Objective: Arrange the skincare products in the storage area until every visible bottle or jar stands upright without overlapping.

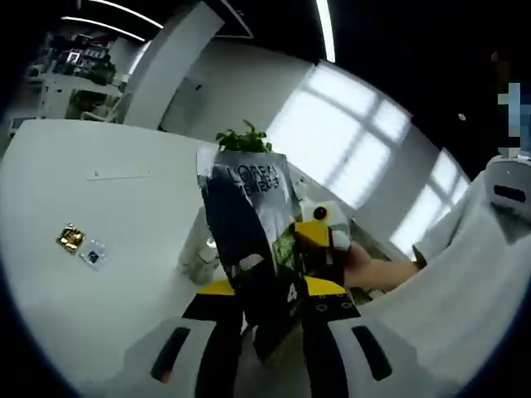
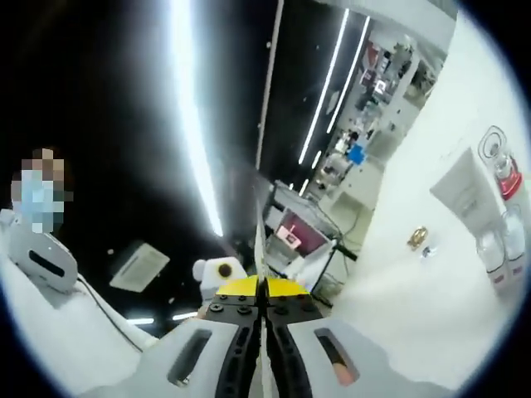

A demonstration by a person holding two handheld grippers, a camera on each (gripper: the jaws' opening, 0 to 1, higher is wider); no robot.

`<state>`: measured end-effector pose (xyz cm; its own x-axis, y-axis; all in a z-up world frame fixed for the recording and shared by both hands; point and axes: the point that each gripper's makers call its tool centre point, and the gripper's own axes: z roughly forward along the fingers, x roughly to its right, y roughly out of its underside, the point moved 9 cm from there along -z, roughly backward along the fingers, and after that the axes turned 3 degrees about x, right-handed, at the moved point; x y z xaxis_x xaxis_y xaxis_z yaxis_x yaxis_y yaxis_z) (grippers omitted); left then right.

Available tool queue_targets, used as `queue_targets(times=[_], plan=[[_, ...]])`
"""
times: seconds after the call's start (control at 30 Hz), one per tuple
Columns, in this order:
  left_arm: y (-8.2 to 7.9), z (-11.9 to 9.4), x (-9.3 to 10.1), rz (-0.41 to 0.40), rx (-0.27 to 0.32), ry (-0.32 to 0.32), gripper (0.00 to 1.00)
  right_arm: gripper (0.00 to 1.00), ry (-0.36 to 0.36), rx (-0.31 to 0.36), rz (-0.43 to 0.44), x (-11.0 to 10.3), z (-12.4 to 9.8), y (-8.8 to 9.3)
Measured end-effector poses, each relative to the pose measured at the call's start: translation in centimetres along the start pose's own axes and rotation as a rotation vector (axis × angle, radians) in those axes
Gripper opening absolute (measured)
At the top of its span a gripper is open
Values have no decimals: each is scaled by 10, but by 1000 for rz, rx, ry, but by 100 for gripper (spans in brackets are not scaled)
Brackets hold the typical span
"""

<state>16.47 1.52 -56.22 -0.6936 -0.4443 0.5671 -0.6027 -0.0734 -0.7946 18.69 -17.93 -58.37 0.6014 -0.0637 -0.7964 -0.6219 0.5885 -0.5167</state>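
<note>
Left gripper [image 1: 267, 305] jaws clamp a dark L'Oreal box [image 1: 253, 240], held above the white table [image 1: 58, 182]; a small gold item [image 1: 70, 238] lies there. Right gripper view: right gripper [image 2: 264, 308] jaws pressed together on a thin sheet edge [image 2: 260, 249]; a white tube [image 2: 465, 192] and bottles [image 2: 500, 245] lie on the table at right.

Ceiling light strips [image 2: 189, 124] are glaring white, bright windows [image 1: 357, 141] are washing out, the table [image 1: 75, 182] is overexposed, and fisheye edges are bending and blurring.
</note>
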Motion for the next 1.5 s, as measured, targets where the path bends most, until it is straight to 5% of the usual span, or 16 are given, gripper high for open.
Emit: queue_targets(times=[0.27, 0.57, 0.77, 0.87, 1.0, 1.27, 1.5], plan=[[21, 3, 2, -119, 86, -58, 22, 1, 32, 30, 48, 0, 2, 10], [35, 3, -1, -243, 149, -33, 23, 1, 1, 103, 142, 1, 6, 9], [32, 1, -1, -283, 232, -60, 10, 1, 60, 127, 137, 9, 1, 6], [32, 3, 3, -326, 249, -61, 0, 1, 131, 96, 81, 14, -2, 5], [39, 8, 1, -311, 228, -141, 0, 1, 200, 28, -33, 16, -4, 4], [45, 6, -2, -355, 198, -155, 0, 5, 233, -89, -183, 15, -9, 7], [51, 8, -4, -358, 173, -168, 0, 23, 239, -165, -251, 14, -12, 12]])
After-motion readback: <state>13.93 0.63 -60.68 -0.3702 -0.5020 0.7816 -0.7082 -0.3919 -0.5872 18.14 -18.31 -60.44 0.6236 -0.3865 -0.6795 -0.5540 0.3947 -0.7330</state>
